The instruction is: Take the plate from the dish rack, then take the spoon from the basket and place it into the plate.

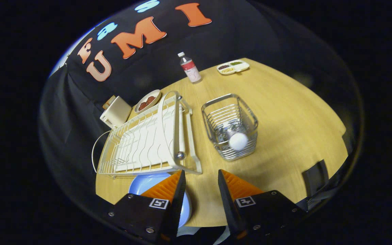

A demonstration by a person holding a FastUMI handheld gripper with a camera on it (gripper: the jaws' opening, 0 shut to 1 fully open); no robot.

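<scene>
- Pale blue and round, your plate (146, 182) lies flat on the desk (284, 112) beside the dish rack (148, 139); your left finger covers part of it
- One wire basket (230, 126) stands ahead; the spoon (237, 140) inside shows a white rounded end, its remainder hard to make out
- Your tool (201, 189) hangs released, gripping nothing, fingers apart
- One bottle (189, 67); one divided tray (233, 66)

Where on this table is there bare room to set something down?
Bare wood lies beyond the basket toward the far edge, and between it and the bottle and snack tray. A narrower strip runs between the dish rack and basket. It is crowded around the rack, plate and open gripper.
</scene>
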